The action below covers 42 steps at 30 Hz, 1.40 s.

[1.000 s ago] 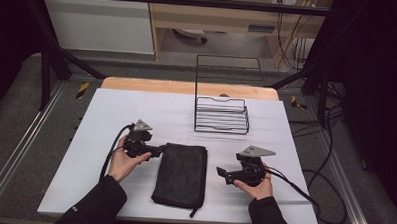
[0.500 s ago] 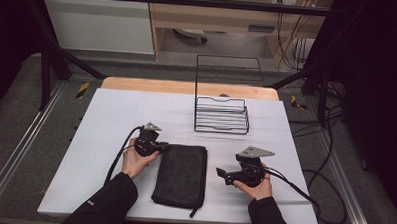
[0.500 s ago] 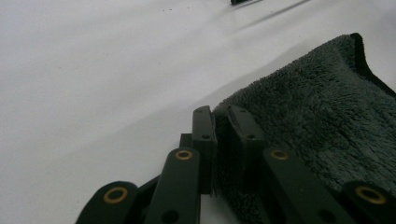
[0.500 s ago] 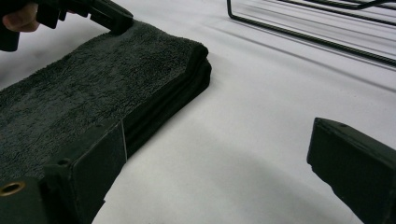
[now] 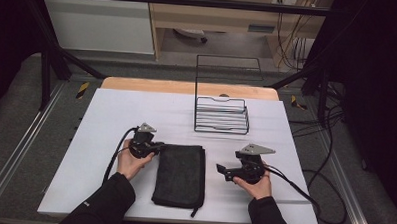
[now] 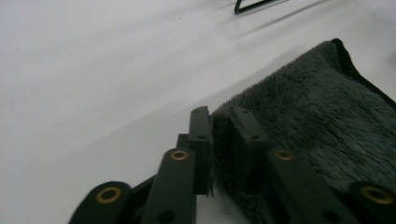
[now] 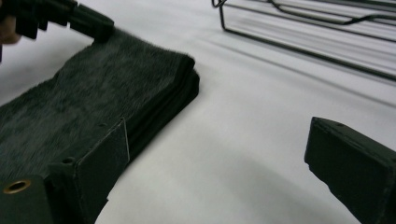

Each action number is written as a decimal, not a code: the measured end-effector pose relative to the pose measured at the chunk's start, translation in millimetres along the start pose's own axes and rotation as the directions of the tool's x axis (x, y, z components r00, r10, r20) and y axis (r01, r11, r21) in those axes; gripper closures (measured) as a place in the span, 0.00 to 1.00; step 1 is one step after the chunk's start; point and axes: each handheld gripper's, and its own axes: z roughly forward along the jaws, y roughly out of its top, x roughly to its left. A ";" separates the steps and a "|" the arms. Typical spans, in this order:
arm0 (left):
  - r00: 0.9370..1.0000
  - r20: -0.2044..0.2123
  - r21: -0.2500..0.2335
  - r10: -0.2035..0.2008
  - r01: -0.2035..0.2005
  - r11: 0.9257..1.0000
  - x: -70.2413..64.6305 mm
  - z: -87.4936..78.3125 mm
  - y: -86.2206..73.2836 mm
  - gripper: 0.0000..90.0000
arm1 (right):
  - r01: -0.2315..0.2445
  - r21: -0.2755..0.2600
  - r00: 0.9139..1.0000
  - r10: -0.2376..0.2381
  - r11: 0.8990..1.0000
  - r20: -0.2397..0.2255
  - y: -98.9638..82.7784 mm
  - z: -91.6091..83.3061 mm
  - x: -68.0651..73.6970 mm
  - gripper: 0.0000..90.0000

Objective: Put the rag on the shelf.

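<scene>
With my left gripper (image 6: 218, 140) just closed on the far left corner of the folded dark grey terry towel (image 5: 180, 174) lying on the white table (image 5: 111, 119), my right gripper (image 7: 217, 158) waits open beside it, so next I'd judge lifting that corner to unfold

Left tool (image 5: 161, 147): black, brass-ringed rivets on linkage arms, grey three-cornered plate on top, black cable trailing back. Right tool (image 5: 218, 168): black, same grey plate, black cable. Dark long sleeves (image 5: 106, 201), small white mark on left sleeve.
</scene>
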 end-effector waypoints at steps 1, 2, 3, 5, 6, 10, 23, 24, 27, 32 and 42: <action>1.000 0.004 -0.005 -0.001 0.001 1.000 0.9 2.4 -0.1 0.81 | -0.007 -0.004 1.000 0.007 1.000 0.003 2.8 2.0 -0.6 0.09; 1.000 0.009 -0.008 -0.006 0.006 1.000 2.0 4.1 -0.2 0.76 | -0.010 -0.010 1.000 0.010 1.000 0.005 6.5 4.5 -1.1 0.09; 1.000 0.013 -0.013 -0.011 0.012 1.000 2.8 5.6 -0.3 0.73 | -0.017 -0.017 1.000 0.017 1.000 0.006 10.2 7.5 -1.1 0.11; 1.000 0.020 -0.015 -0.011 0.011 1.000 4.3 6.7 -0.3 0.69 | -0.031 -0.021 1.000 0.031 0.999 -0.001 17.3 16.1 0.0 0.12; 1.000 0.026 -0.014 -0.015 0.015 1.000 4.8 7.0 -0.5 0.68 | -0.034 -0.017 0.999 0.034 0.999 -0.002 20.7 21.7 1.5 0.13; 0.999 0.046 0.017 -0.012 0.012 1.000 3.5 9.2 -2.4 0.66 | -0.029 0.016 1.000 0.029 0.999 -0.011 32.3 47.3 9.7 0.18; 0.996 0.088 0.046 -0.031 0.027 0.999 1.6 10.7 -6.2 0.76 | -0.035 0.103 0.999 0.038 0.994 -0.022 29.3 93.1 14.2 0.45; 0.996 0.087 0.047 -0.033 0.029 0.998 1.5 10.6 -6.2 0.76 | -0.035 0.103 0.999 0.038 0.994 -0.022 29.3 93.1 14.2 0.45; 0.996 0.085 0.051 -0.038 0.034 0.998 0.5 10.5 -6.1 0.78 | -0.045 0.108 0.997 0.051 0.993 -0.050 29.3 93.8 14.5 0.57; 0.996 0.084 0.050 -0.039 0.035 0.998 0.0 10.4 -6.2 0.80 | -0.059 0.115 0.995 0.068 0.992 -0.073 28.7 94.3 15.5 0.68; 0.996 0.083 0.049 -0.034 0.030 0.998 -0.3 9.0 -5.7 0.88 | -0.111 0.145 0.986 0.127 0.983 -0.107 30.9 93.8 13.9 0.86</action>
